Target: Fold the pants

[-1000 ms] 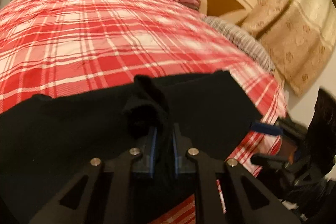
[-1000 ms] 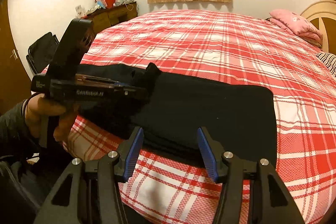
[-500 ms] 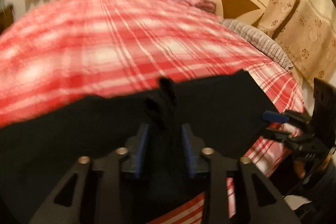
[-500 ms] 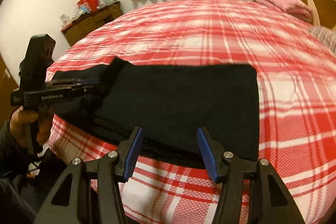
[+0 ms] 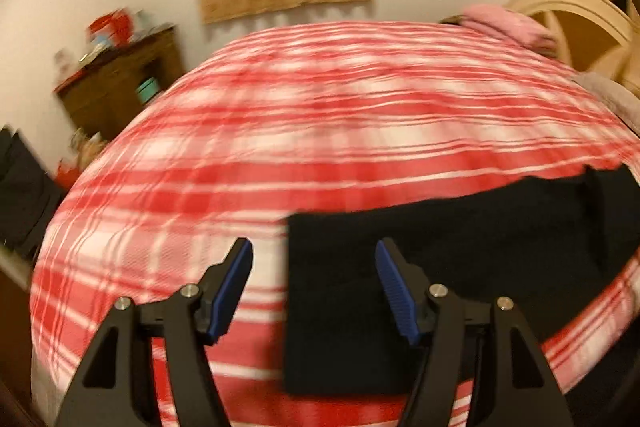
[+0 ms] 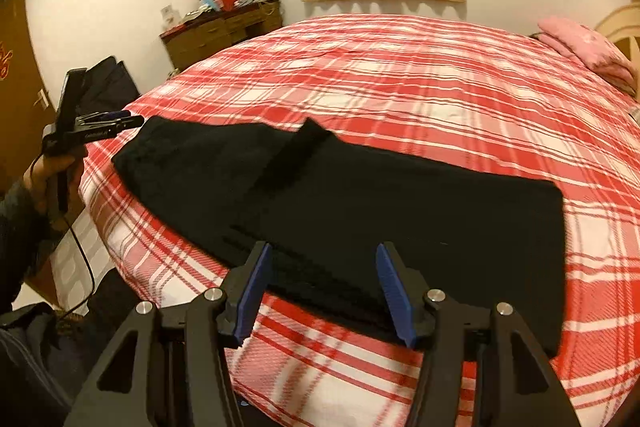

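So the black pants [image 6: 360, 211] lie flat on the red plaid bed [image 6: 420, 79], near its front edge, with one little flap sticking up mid-cloth. Left claw [image 5: 314, 287] is opening, nothing between its pads, hovering over the pants' left end. Right claw [image 6: 322, 291] sits half-wide over the near hem, gripping nothing. Pink pillow [image 6: 588, 47] by the headboard.

The black folded pants [image 6: 360, 211] lie on the red-and-white plaid bed [image 6: 420, 79], along its near edge. A pink folded cloth [image 6: 588, 47] sits at the bed's far right corner, before the cream wooden headboard [image 6: 624, 27]. A brown wooden dresser [image 6: 220, 31] stands beyond the far left corner, against the wall.
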### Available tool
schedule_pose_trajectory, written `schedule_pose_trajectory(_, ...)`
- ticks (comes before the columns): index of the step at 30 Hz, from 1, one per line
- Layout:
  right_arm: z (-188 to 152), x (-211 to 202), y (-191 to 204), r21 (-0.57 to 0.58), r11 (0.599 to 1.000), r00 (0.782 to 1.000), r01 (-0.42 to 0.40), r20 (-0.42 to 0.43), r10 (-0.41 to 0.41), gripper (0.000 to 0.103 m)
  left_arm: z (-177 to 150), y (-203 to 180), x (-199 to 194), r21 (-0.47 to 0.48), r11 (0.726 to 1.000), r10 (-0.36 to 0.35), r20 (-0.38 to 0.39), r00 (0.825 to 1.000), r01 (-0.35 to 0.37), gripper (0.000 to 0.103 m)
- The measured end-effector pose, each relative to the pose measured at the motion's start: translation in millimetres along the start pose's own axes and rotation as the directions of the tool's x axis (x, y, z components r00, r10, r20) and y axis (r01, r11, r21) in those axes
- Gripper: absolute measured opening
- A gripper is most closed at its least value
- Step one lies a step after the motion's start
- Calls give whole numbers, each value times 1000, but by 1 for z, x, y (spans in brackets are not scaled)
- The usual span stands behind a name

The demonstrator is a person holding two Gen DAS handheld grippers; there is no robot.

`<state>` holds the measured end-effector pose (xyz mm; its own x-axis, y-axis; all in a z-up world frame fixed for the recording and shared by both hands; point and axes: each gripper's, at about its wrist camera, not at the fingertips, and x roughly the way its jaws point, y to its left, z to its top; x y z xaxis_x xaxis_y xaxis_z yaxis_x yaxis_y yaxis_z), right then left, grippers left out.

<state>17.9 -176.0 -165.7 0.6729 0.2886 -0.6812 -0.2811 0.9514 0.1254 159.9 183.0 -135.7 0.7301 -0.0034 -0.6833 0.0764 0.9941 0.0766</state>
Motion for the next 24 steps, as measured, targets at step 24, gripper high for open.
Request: schedule_pose_trajectory(24,4,13,25,-53,998,1000,-19,13,20,56,-10,3,9,-232,912,-348,-6,937,337,25)
